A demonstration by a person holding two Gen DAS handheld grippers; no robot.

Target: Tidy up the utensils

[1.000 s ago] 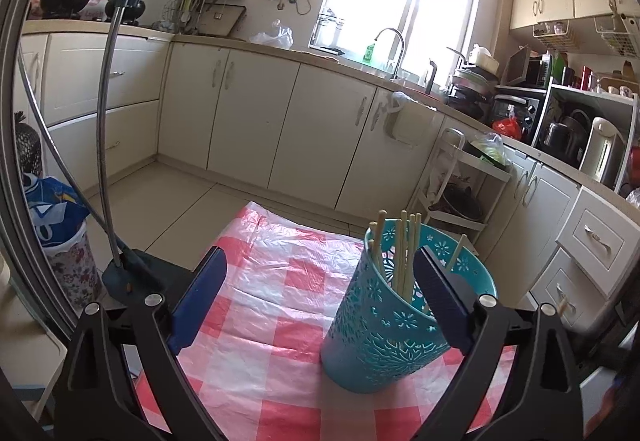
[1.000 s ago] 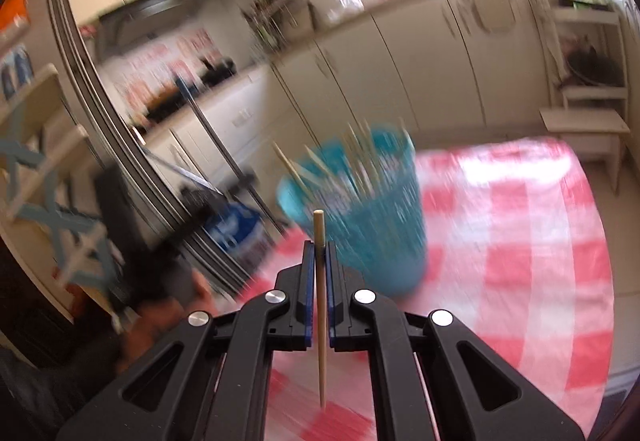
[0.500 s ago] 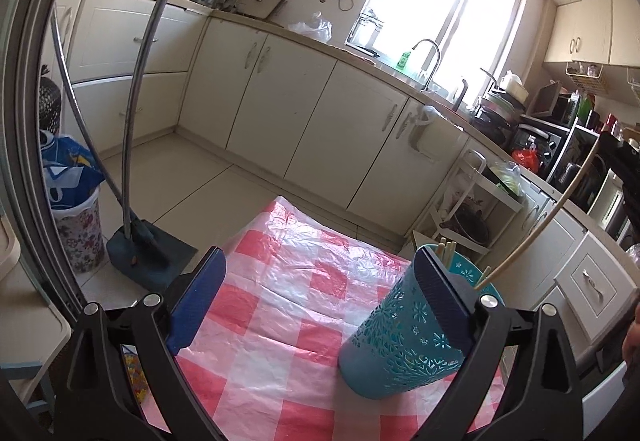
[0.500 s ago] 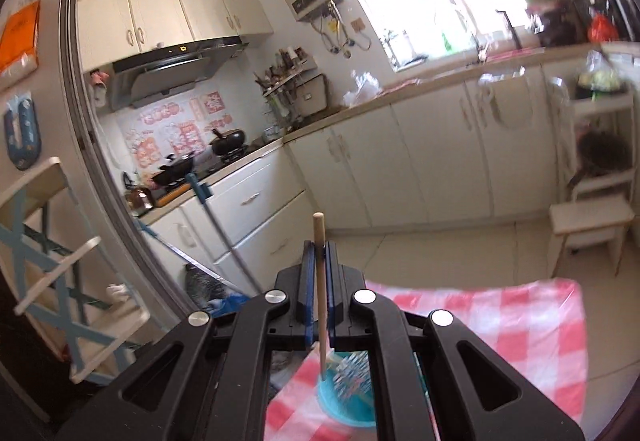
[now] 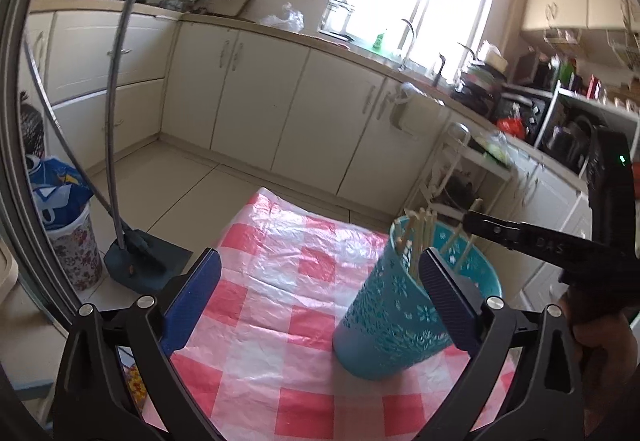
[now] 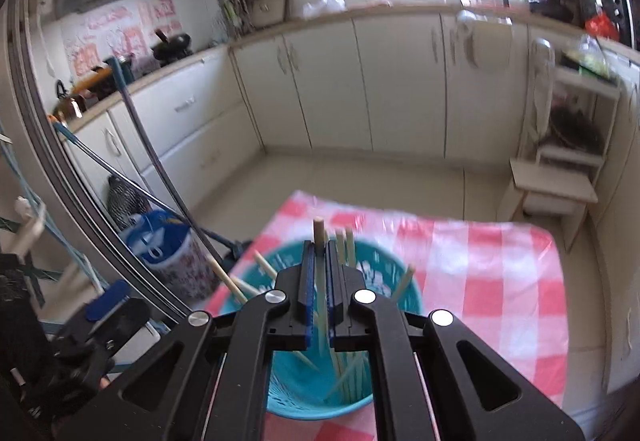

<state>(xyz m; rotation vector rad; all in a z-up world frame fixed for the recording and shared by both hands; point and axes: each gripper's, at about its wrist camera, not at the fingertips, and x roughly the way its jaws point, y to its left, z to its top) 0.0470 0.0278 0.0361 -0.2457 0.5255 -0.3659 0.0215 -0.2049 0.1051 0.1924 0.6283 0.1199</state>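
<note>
Right gripper: pinching a pale wooden chopstick — above the teal perforated utensil holder
Left gripper: jaws spread wide — holding nothing

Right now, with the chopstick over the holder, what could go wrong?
1. The right tongs grip the chopstick low over the teal holder, already crowded with leaning sticks; it may catch on them.
2. The left tongs stand open and only one finger is near the holder, so a push could tip it.
</note>
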